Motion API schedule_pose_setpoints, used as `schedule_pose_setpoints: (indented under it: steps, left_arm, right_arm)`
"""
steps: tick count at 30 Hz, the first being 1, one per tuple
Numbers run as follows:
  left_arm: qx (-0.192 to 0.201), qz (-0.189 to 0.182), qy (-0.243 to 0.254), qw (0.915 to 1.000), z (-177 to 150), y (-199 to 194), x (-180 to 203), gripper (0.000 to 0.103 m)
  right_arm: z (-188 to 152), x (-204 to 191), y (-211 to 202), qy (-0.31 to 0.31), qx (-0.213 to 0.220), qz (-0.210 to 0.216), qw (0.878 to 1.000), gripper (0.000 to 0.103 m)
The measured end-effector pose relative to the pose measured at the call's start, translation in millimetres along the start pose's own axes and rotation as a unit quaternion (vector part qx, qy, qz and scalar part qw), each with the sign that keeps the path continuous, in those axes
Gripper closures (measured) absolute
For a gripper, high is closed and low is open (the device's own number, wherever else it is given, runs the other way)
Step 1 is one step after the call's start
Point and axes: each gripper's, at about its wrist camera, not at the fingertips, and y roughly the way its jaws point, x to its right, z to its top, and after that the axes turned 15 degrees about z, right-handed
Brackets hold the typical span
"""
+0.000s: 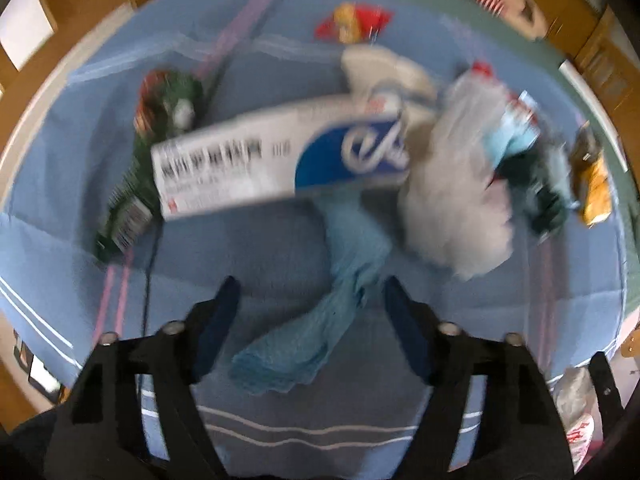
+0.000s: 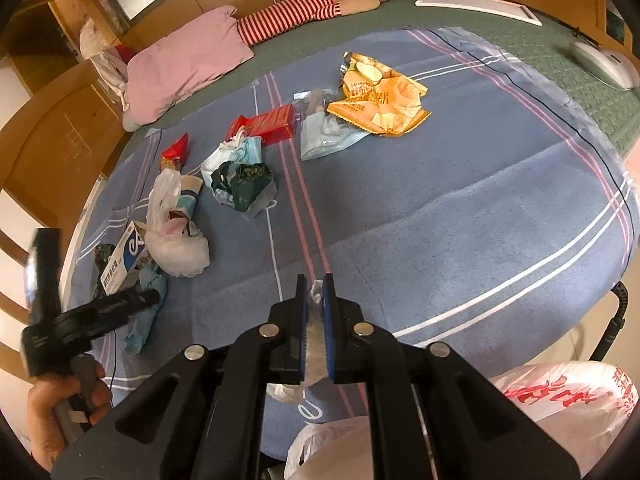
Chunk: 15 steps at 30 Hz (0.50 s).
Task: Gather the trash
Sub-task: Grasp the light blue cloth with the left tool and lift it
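At the bottom of the right wrist view the right gripper point(image 2: 315, 280) has its jaws pressed together, pinching a strip of clear plastic that runs down to the white plastic bag point(image 2: 560, 396) with red print at the lower right. In the left wrist view the left gripper point(image 1: 310, 288) hangs over the bed with its jaws spread, and the crumpled blue tissue point(image 1: 320, 320) lies between them on the blue blanket point(image 1: 60, 240); the pads do not press on it, as far as the blur allows. Just beyond the tissue, mid-frame, a white and blue box point(image 1: 256, 160) lies across the way, overlapping a green wrapper point(image 1: 132, 184) at its left end, while a white plastic bag point(image 1: 452, 200) sits just right of it. In the right wrist view, a person's hand point(image 2: 60, 412) grips the left gripper's handle at the lower left. Farther up sit a dark green crumpled wrapper point(image 2: 244, 184), blue face masks point(image 2: 324, 136), a red box point(image 2: 268, 122) and an orange snack bag point(image 2: 380, 100). A pink pillow point(image 2: 180, 64) and a striped plush toy point(image 2: 312, 8) lie at the upper left and top.
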Motion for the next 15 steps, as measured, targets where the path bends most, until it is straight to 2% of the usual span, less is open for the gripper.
schedule_pose_setpoints:
  steps: [2, 4, 6, 7, 8, 11, 15]
  left_arm:
    - [-0.015, -0.002, 0.001, 0.9999, 0, 6, -2, 0.037]
    - [-0.013, -0.001, 0.003, 0.9999, -2, 6, -5, 0.041]
    - [-0.008, -0.009, 0.005, 0.9999, -4, 3, -7, 0.058]
    - [-0.003, -0.025, 0.001, 0.9997, -5, 0, -11, 0.078]
    - [-0.001, -0.035, -0.002, 0.9994, -6, -2, -10, 0.085]
    - [0.024, -0.058, -0.016, 0.9979, -10, -15, -20, 0.089]
    - [0.096, -0.086, -0.038, 0.9909, -17, -45, -29, 0.09]
  right_arm:
    - [-1, -2, 1, -0.002, -0.004, 0.0, 1.0, 0.095]
    - [-2, -4, 1, -0.004, -0.005, -0.001, 1.0, 0.095]
    - [-2, -6, 0, -0.008, -0.005, -0.002, 1.0, 0.095]
    - [-3, -8, -1, -0.011, -0.004, -0.003, 1.0, 0.095]
    - [-3, -10, -2, -0.013, -0.004, -0.003, 1.0, 0.095]
    - [-3, -13, -4, -0.019, -0.002, -0.005, 1.0, 0.095]
    - [-3, -16, -3, -0.024, -0.001, -0.006, 1.0, 0.095]
